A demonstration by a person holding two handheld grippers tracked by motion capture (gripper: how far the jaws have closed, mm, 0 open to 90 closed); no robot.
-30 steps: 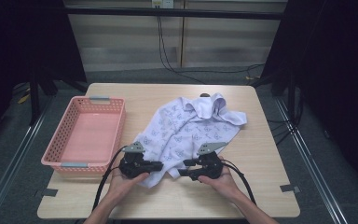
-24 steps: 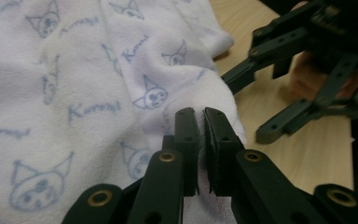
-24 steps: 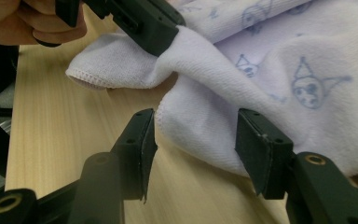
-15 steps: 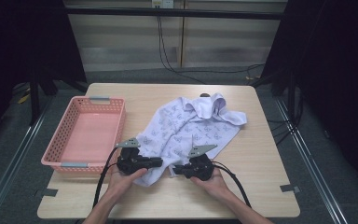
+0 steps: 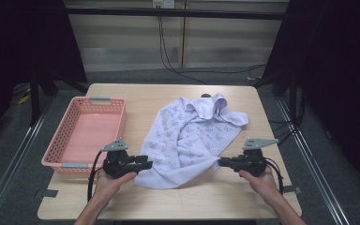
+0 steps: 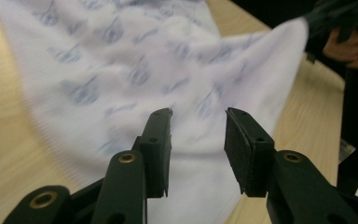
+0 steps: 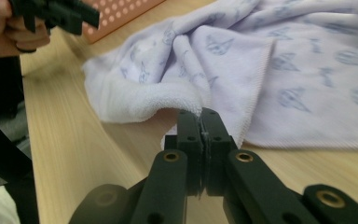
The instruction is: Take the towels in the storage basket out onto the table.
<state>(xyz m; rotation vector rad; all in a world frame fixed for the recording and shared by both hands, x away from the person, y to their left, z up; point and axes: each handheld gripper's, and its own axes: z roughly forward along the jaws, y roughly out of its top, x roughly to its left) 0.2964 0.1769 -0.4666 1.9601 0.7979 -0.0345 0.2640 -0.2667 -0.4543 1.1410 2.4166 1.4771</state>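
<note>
Right claw [image 7: 200, 122] pinching towel [image 5: 187, 138], pale, butterfly-printed, rumpled

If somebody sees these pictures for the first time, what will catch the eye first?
A white towel with blue butterfly prints lies rumpled at the table's centre. The right gripper pinches its near edge, while the left gripper is open beside it. A pink basket sits at the left.

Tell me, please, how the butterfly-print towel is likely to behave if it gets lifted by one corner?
The towel is probably floppy: it lies in soft folds and bunches at its far end. It would likely drape and trail, since the edge pinched by the right hand-held gripper already pulls into a point. It seems light, and its terry surface should resist slipping.
</note>
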